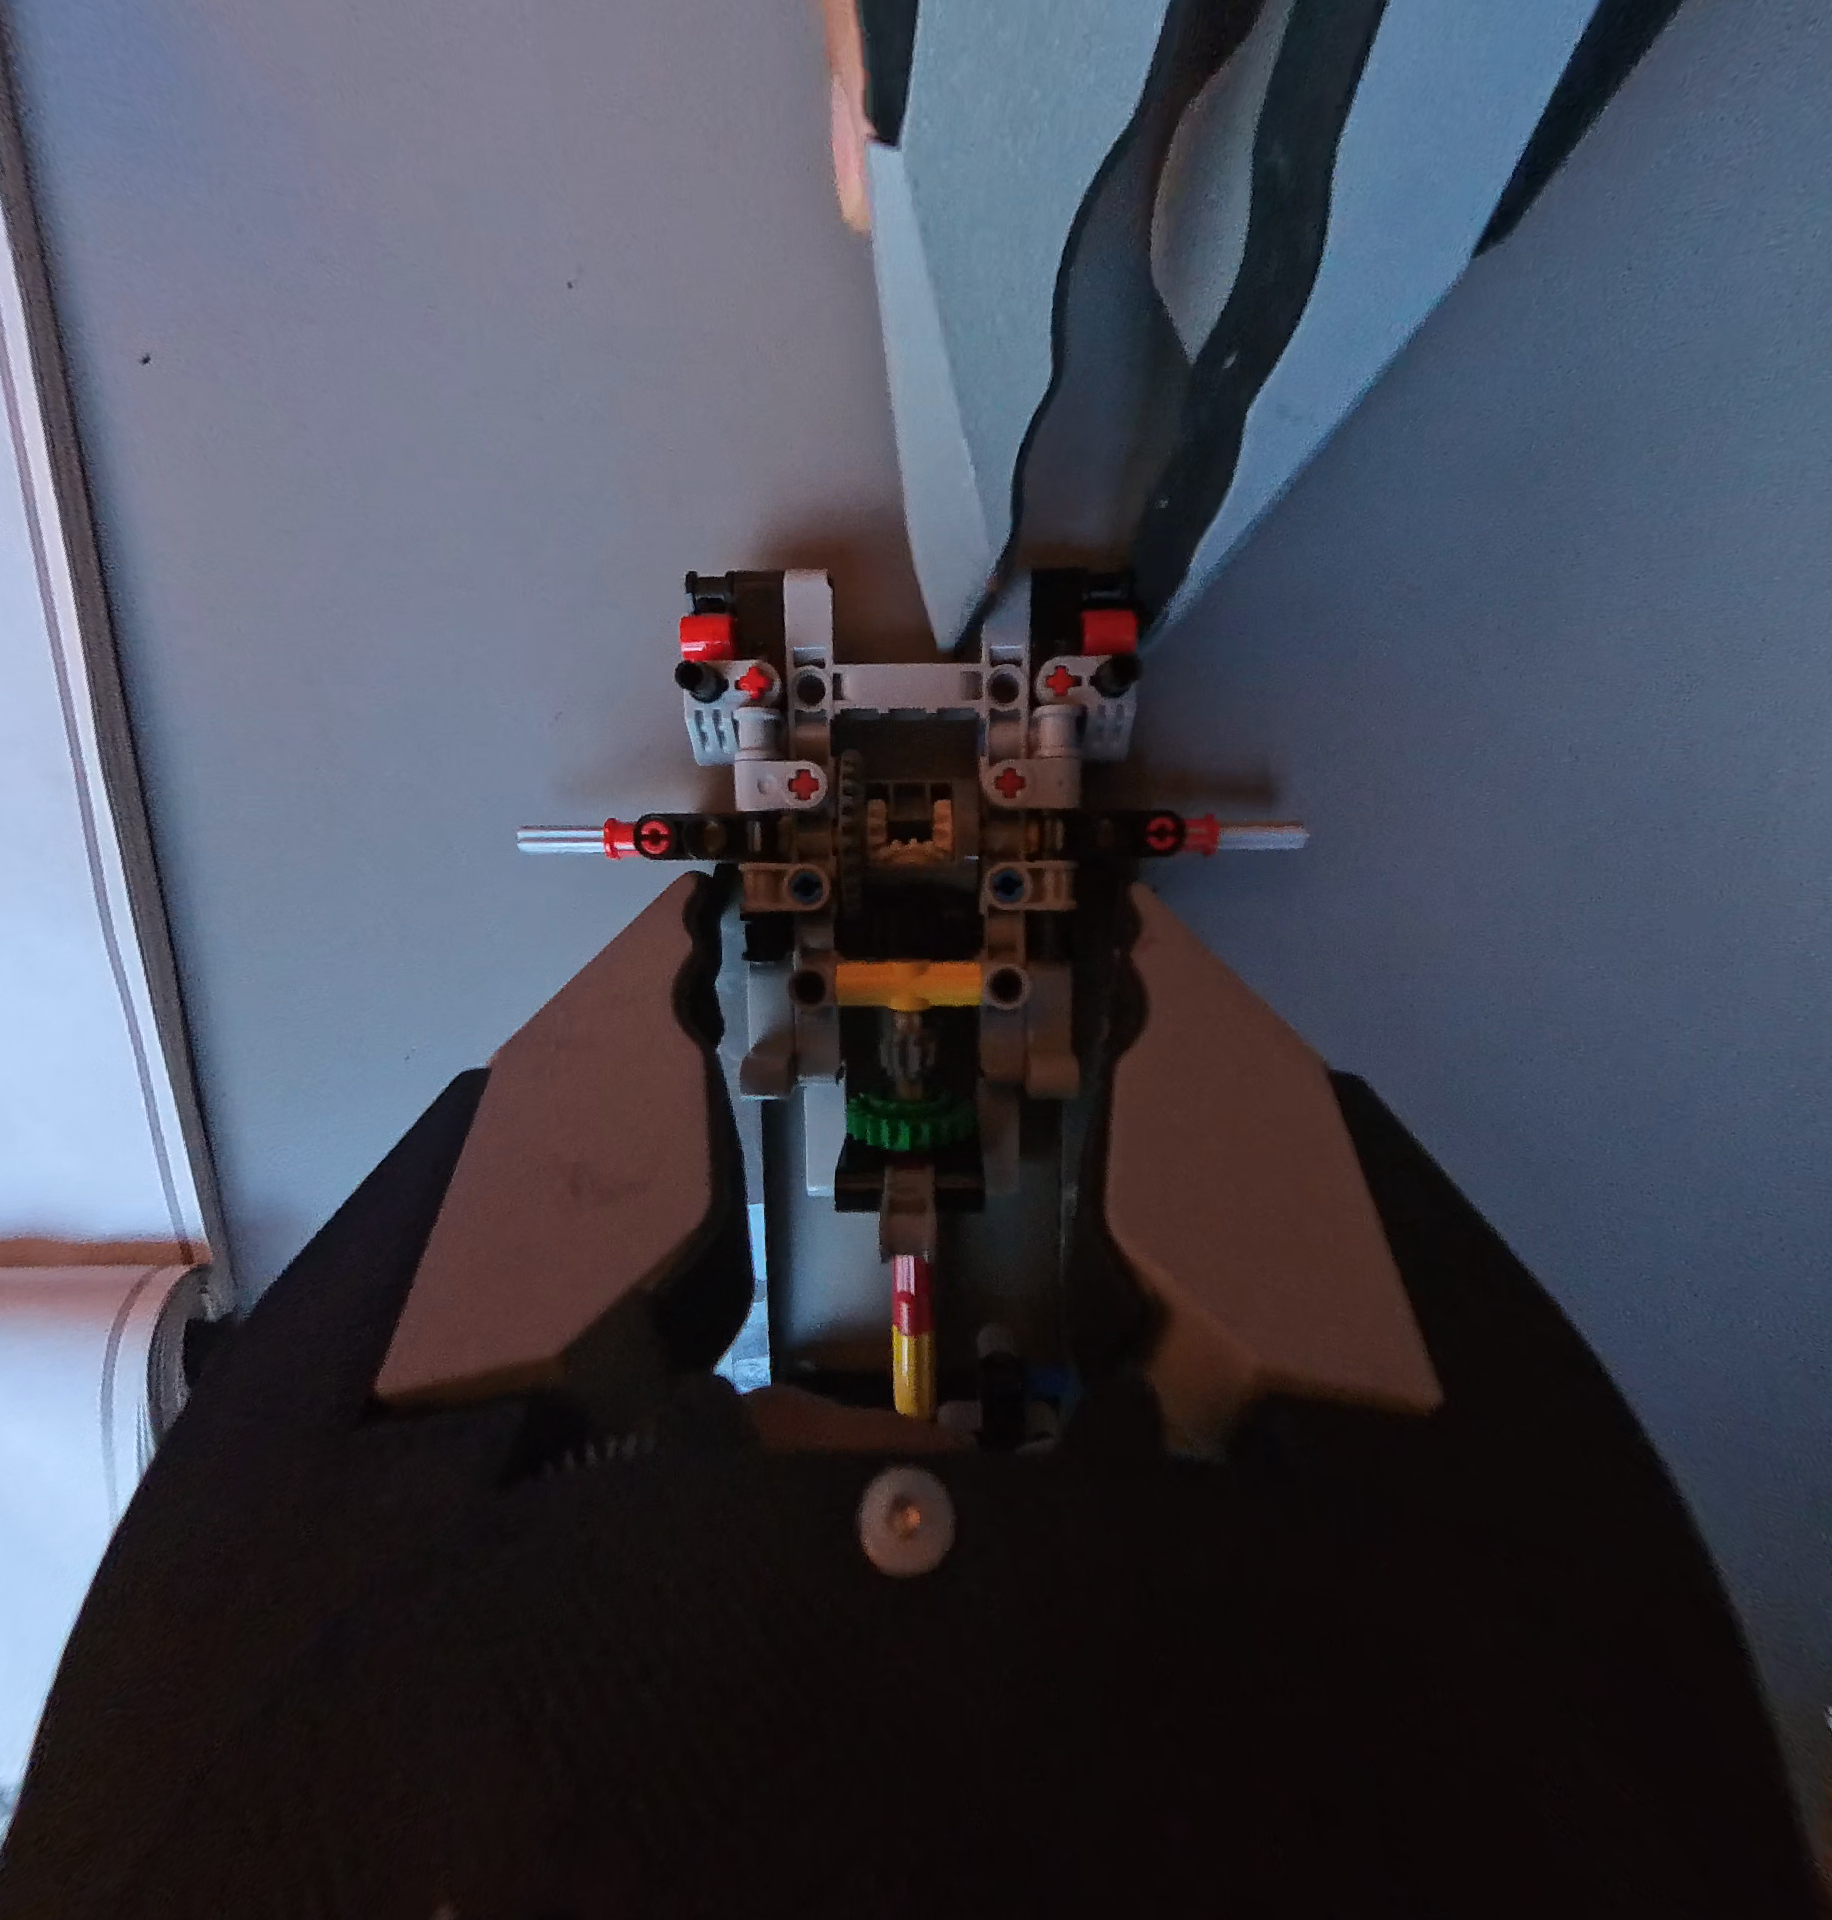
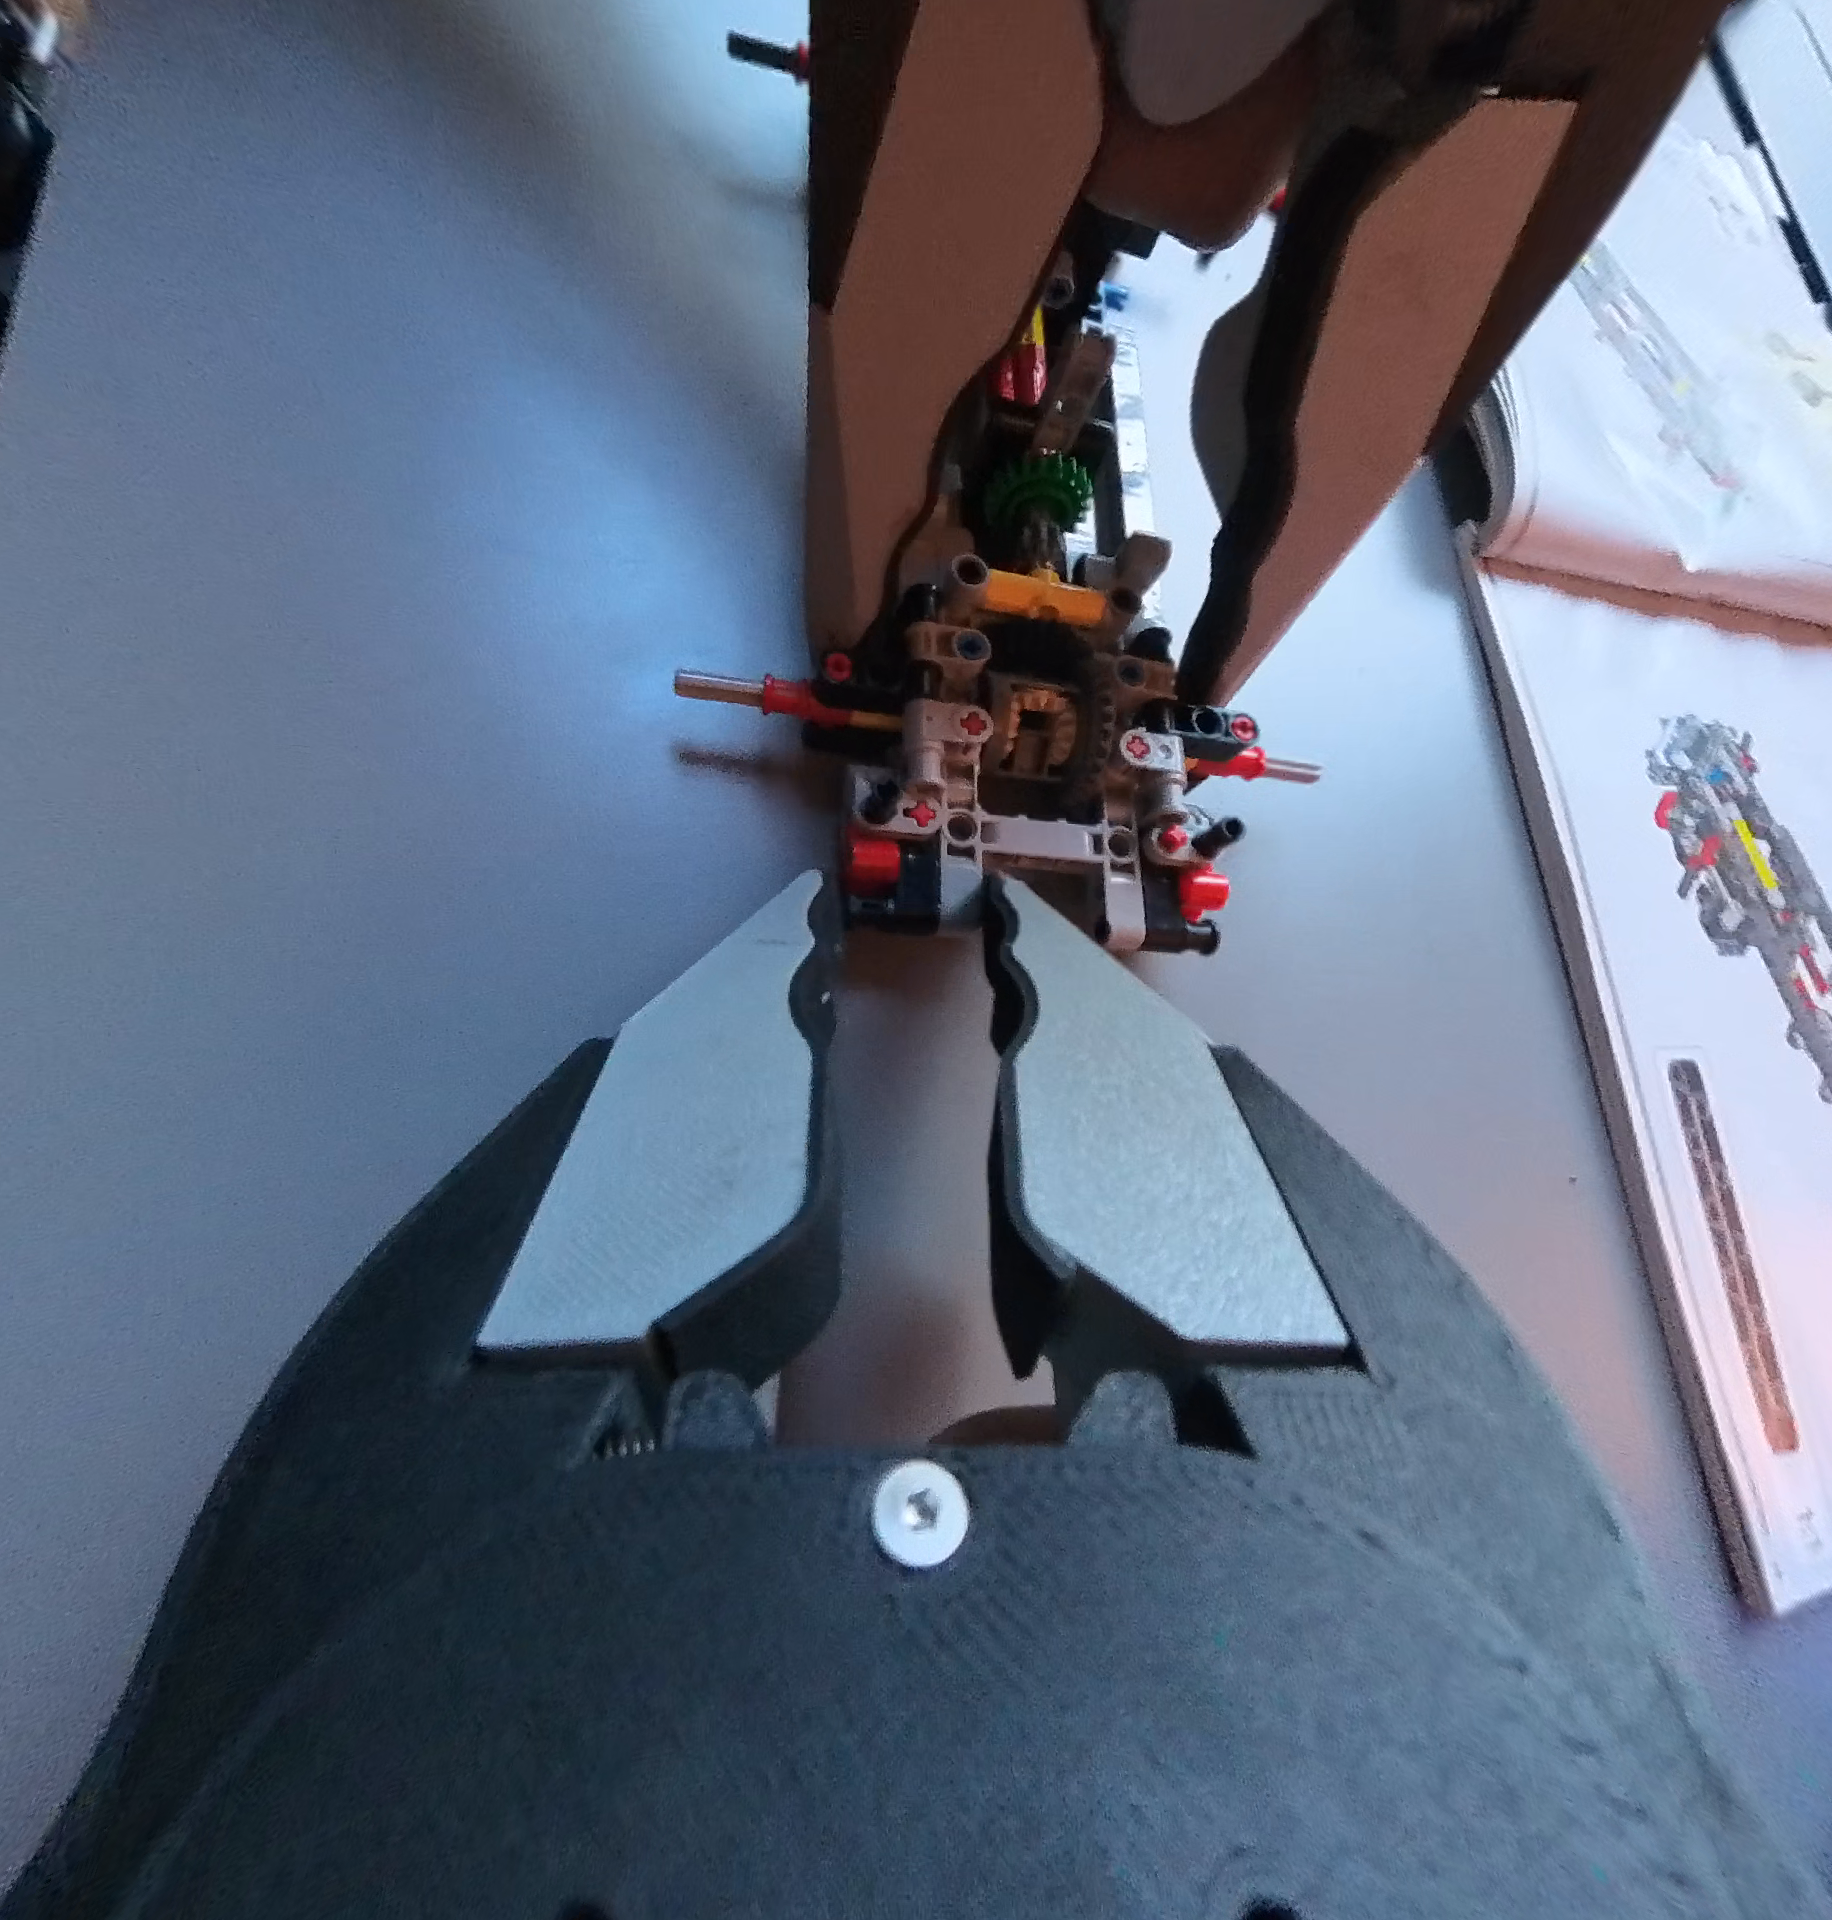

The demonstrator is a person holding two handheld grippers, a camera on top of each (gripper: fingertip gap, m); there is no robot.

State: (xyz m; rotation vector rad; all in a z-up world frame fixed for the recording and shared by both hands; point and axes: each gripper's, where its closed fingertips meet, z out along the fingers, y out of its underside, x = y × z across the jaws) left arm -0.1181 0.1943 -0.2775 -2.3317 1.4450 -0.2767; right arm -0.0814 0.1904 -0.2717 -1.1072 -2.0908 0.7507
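A toy-brick chassis (image 1: pixel 907 883), grey and black with red pins, a green gear (image 1: pixel 909 1120) and side axles, lies on the grey table (image 1: pixel 372 520). It is clasped across its near body by the left gripper (image 1: pixel 907 914), whose jaws are set wide, pads against both flanks. Its far corner block is pinched by the right gripper (image 2: pixel 907 904), jaws narrow. An open instruction booklet (image 2: pixel 1722 935) is seen at the right.
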